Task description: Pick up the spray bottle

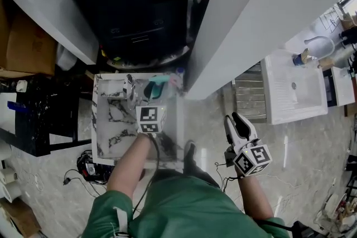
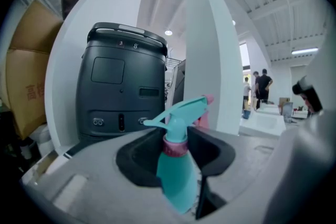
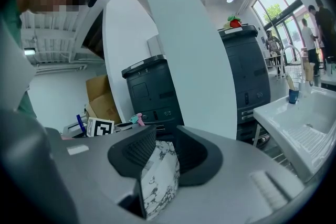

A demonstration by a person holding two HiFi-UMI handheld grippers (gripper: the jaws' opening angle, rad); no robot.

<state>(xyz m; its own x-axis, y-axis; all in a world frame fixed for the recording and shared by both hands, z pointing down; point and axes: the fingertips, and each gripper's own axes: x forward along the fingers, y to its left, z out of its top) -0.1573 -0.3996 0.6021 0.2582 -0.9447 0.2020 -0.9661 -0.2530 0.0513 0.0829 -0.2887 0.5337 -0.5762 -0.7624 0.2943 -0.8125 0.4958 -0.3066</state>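
1. head view: my left claw (image 1: 146,91) reaches over the marble table (image 1: 111,120), and its marker cube covers most of the jaws. only the teal top of the bottle (image 1: 158,86) shows past the cube, near the table's far edge. i cannot tell whether its base is clear of the tabletop. my right claw (image 1: 237,120) hangs over the pale veined floor (image 1: 206,114), well right of the table, with its jaws parted and nothing in them. a black machine (image 1: 134,3) stands beyond the table beside a white column (image 1: 251,8), and a white sink (image 1: 295,89) sits at the right. cables lie on the floor by the table's near corner.

2. left gripper view: my jaws are part closed onto the bottle's teal body, one pad on each side. it stands upright, with the pink collar and the trigger head above them. its lower part is cut off by my claw's grey body. behind it are the black machine, a cardboard box (image 2: 29,76) cropped at the left, the column, and small, dim people (image 2: 260,86) far off at the right.

3. right gripper view: my jaws stand apart and grip nothing. the table's marble corner shows through the gap, blurred. the bottle's pink tip is tiny at the left, beside the other claw's cube. the sink is cropped at the right edge.
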